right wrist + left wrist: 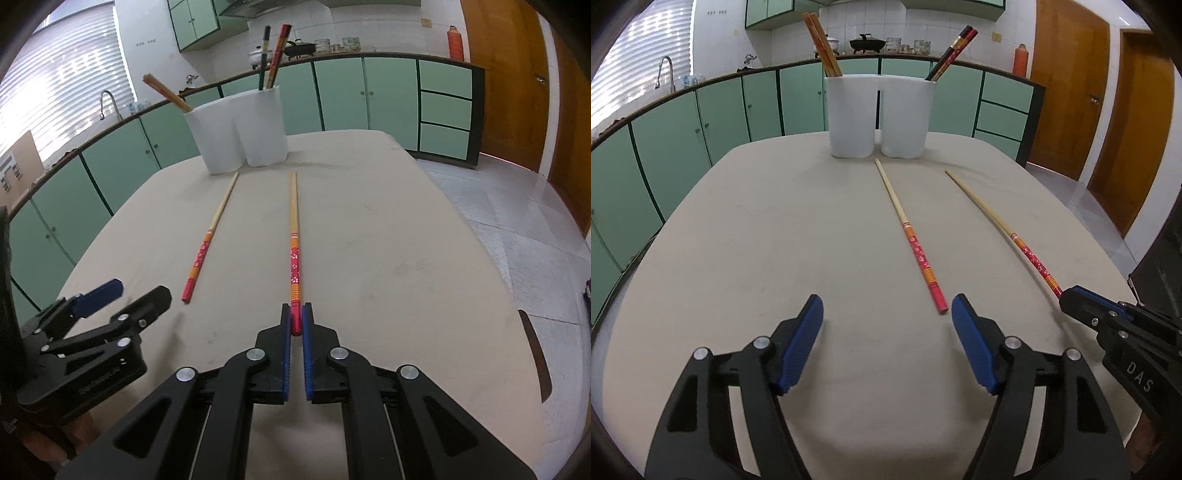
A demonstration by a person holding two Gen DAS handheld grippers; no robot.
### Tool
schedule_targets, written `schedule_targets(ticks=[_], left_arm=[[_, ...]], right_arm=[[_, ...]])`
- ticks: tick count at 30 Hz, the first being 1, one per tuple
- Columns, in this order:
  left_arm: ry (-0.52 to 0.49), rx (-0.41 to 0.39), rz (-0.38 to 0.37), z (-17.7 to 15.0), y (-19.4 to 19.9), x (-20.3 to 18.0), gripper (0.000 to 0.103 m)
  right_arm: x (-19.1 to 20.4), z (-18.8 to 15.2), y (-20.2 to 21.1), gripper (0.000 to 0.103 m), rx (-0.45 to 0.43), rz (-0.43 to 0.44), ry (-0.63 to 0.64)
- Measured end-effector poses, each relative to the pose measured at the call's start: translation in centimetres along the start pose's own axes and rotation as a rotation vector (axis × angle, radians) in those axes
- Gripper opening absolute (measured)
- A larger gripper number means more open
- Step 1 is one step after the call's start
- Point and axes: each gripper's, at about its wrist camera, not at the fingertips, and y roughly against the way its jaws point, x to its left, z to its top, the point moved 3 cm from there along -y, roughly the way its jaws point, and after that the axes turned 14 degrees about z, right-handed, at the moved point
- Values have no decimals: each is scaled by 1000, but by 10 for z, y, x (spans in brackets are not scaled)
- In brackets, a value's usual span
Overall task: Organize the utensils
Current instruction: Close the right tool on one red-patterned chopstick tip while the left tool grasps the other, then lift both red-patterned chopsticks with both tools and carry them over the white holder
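Two pale chopsticks with red flowered handles lie on the beige table. My right gripper (295,315) is shut on the red end of the right chopstick (294,251); it also shows in the left wrist view (1067,295) with that chopstick (997,219). My left gripper (886,310) is open and empty, its right pad beside the red end of the left chopstick (912,236), which also shows in the right wrist view (208,240). A white two-compartment holder (881,114) stands at the far edge, with brown chopsticks (822,44) in the left cup and black-red ones (955,51) in the right.
The beige table (757,240) drops off to tiled floor (517,221) on the right. Green cabinets (701,122) run along the far wall behind the holder. Wooden doors (1067,85) stand at the right.
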Motion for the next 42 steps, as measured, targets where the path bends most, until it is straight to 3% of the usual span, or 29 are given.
schedule_targets(ticks=[9,12,17,19,24,26,27,42], left_arm=[[-5,40,10,1,-9,-15,55],[-15,50,18,1,-11,-20,44],[-15,49,15,2,-11,-24,12],[-5,52,6,2,-12,-22,5],[-11,53,-11,1,-8,-20,5],[-17,53,-13,-1,-6,-18,5],[-21,52,-12,-2,-6,-16,5],[-14,48,-15,-3,-8,-14,9]], right_arm=[[-4,4,-5,6,4,2,12],[-6,5,-8,6,8,6,9],[-7,3,-12,6,22,11,10],[-8,3,-13,6,26,13,11],[-8,2,-10,9,40,50,11],[-10,1,-6,22,45,81,-2],[-10,-1,-5,24,47,83,1],[-2,-1,-12,24,48,31,66]])
